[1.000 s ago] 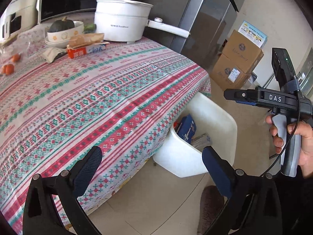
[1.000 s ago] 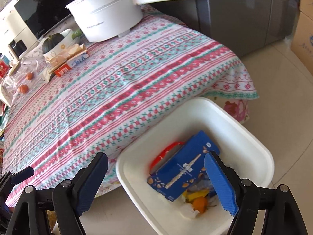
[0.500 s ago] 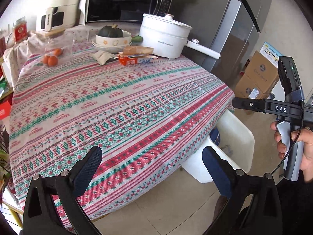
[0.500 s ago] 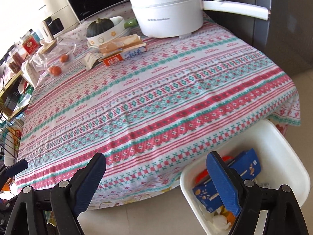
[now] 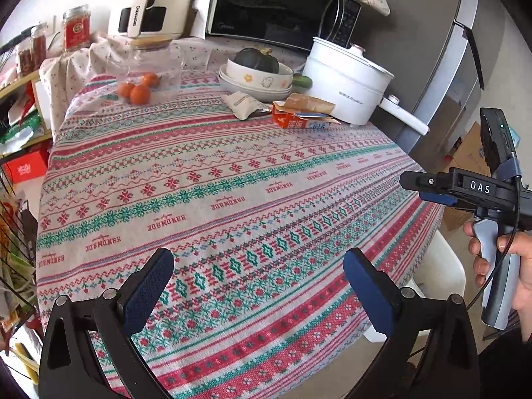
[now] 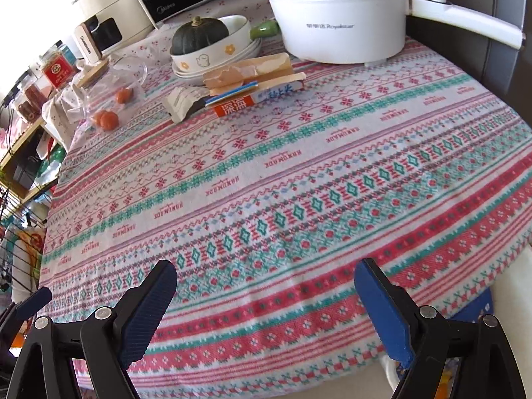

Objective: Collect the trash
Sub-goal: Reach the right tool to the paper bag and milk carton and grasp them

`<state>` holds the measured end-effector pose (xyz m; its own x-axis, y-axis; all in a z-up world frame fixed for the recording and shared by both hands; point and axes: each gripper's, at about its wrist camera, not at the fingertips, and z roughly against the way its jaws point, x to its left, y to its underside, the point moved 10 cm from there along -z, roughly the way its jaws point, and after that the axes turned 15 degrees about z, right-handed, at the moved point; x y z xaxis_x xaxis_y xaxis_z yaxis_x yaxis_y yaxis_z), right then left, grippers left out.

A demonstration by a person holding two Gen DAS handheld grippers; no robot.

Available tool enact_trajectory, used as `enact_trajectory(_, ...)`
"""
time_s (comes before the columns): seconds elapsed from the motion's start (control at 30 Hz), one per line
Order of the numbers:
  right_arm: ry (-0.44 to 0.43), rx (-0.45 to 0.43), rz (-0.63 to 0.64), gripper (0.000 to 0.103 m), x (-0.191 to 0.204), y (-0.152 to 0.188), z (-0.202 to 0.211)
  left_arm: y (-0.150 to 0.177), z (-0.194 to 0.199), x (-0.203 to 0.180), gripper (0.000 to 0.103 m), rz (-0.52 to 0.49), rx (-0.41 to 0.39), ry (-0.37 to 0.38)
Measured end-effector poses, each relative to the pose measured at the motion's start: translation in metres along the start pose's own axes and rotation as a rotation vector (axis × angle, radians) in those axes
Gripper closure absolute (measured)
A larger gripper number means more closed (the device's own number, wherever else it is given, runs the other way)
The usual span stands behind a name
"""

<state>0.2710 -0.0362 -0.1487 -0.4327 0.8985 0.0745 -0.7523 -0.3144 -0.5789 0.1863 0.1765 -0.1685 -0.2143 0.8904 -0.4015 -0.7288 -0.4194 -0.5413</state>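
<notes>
A: Both grippers hang over the near cloth (image 6: 282, 232): left gripper (image 5: 257, 286) spread wide and empty, right gripper (image 6: 266, 296) empty too, its jaws just opened further.

B: The trash?

A: Far side, before the pot (image 6: 339, 16): carton (image 6: 256, 98), wrapper (image 6: 181, 104). Reach flat, straddle the carton's narrow sides, spare the bowl (image 6: 212, 55).

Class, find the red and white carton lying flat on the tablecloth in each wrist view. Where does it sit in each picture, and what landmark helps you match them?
Left wrist view: red and white carton, upper centre-right, under torn brown cardboard.
Right wrist view: the carton, upper centre, under the same cardboard.
Shared landmark: white electric pot, just behind it in both.
</notes>
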Motion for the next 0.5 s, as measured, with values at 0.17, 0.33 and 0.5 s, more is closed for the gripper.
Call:
enact_trajectory(0.17, -0.007, -0.008, -0.041, 0.012, -0.006, -0.034, -0.035, -0.017, -0.016, 0.020, 0.000, 0.048, -0.005, -0.040)
enact_trajectory(0.33, -0.082, -0.056, -0.227, 0.011, -0.019, -0.083, -0.065, -0.047, -0.036, 0.031, 0.000, 0.061, -0.015, -0.069)
enact_trajectory(0.5, -0.167, -0.074, -0.441, 0.005, -0.024, -0.120, -0.096, -0.070, -0.053, 0.036, 0.000, 0.044, -0.021, -0.088)
